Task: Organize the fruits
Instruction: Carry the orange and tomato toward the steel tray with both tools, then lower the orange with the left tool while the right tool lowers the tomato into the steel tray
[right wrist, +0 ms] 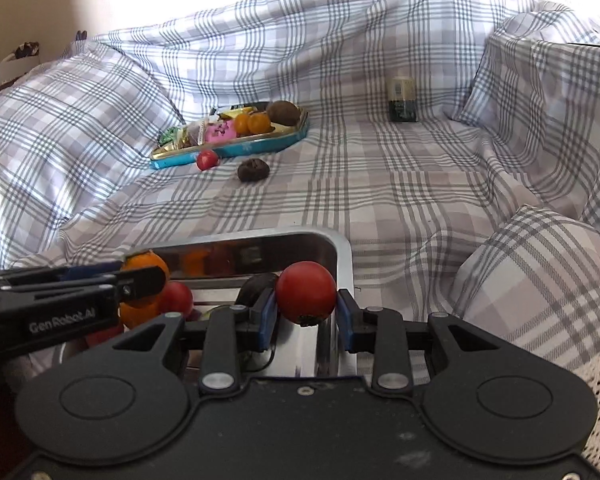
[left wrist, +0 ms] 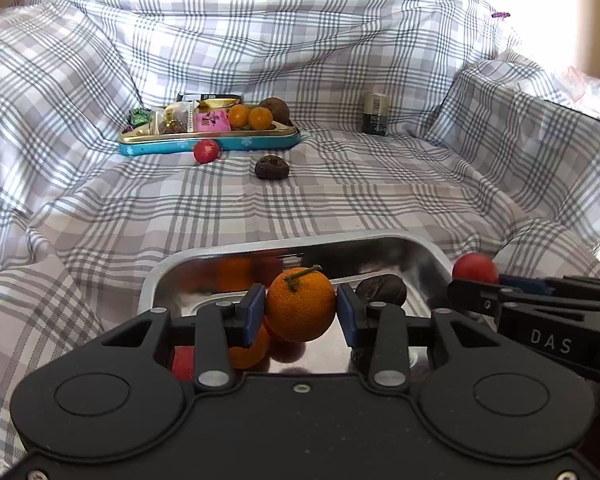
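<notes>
Left gripper (left wrist: pixel 300 312): we hold it over the steel tray, its blue pads clamped on either side of an orange (left wrist: pixel 300 305) with a short green stem; the fruit sits between the pads, above the tray floor.
Right gripper (right wrist: pixel 306 312): we grip a red fruit (right wrist: pixel 306 293) between its pads, right over the tray's right-hand rim; in the left view it comes in at 3 o'clock, the red fruit showing at its tip.
Steel tray (left wrist: pixel 428 252): nearest to us, shiny, on the plaid cloth; inside we see a second orange (left wrist: pixel 249 350) below the held one, a red fruit (right wrist: pixel 177 298) toward 9 o'clock, and a dark brown fruit (left wrist: pixel 381 290) toward 2 o'clock of the held orange.
Plaid cloth (left wrist: pixel 340 200): grey and white checks, covering the whole surface and the raised cushions round it.
Loose fruit further off: a dark wrinkled fruit (left wrist: pixel 272 167) lies alone on the cloth at about 12 o'clock; a small red fruit (left wrist: pixel 206 151) rests against the front wall of the blue tin.
Blue tin (left wrist: pixel 180 146): beyond the loose fruit, toward 11 o'clock; it carries wrapped snacks (left wrist: pixel 180 118) on its left and two oranges (left wrist: pixel 250 117) plus a brown fruit (left wrist: pixel 277 109) on its right.
Dark jar (left wrist: pixel 376 113): furthest back, at about 1 o'clock, upright, well apart from the tin.
</notes>
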Motion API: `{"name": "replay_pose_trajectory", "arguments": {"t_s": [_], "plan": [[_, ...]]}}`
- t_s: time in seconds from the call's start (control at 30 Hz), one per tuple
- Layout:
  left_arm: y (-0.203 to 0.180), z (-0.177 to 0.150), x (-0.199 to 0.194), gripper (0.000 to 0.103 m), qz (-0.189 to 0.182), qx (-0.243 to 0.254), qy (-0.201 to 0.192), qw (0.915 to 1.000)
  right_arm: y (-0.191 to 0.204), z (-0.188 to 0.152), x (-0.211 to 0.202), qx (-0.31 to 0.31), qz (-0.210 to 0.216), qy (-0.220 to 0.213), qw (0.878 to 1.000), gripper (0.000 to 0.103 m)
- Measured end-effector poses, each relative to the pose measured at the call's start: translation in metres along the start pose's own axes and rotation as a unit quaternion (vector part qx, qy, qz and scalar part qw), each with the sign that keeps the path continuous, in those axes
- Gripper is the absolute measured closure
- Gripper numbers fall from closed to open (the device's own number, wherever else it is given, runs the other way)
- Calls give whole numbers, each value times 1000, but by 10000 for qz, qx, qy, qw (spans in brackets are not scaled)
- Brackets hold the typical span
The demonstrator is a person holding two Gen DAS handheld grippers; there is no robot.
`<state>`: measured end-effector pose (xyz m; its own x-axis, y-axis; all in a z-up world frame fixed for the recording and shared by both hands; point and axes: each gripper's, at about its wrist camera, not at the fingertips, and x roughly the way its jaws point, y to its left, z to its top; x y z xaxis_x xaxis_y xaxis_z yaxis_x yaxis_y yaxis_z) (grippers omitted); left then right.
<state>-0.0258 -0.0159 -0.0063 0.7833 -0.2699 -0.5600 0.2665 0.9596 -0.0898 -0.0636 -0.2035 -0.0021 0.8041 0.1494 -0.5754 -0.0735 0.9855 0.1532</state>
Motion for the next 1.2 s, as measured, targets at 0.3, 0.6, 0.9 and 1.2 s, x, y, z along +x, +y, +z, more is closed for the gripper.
{"name": "replay_pose_trajectory", "arguments": {"t_s": [0.3, 0.6, 0.9, 1.2], "plan": [[-9, -7, -4, 56, 83, 88, 13, 9999, 0, -2, 1, -27, 91, -58, 9999, 69], [-10, -8, 2, 55, 30, 114, 179, 9998, 0, -2, 2, 0, 109, -61, 9999, 69], [-8, -8, -1, 55, 9, 35, 114, 9999, 0, -1, 5, 12, 141, 12, 9999, 67], [-12, -9, 1, 55, 149, 149, 98, 9997, 1, -1, 5, -14, 144, -19, 9999, 67]]}}
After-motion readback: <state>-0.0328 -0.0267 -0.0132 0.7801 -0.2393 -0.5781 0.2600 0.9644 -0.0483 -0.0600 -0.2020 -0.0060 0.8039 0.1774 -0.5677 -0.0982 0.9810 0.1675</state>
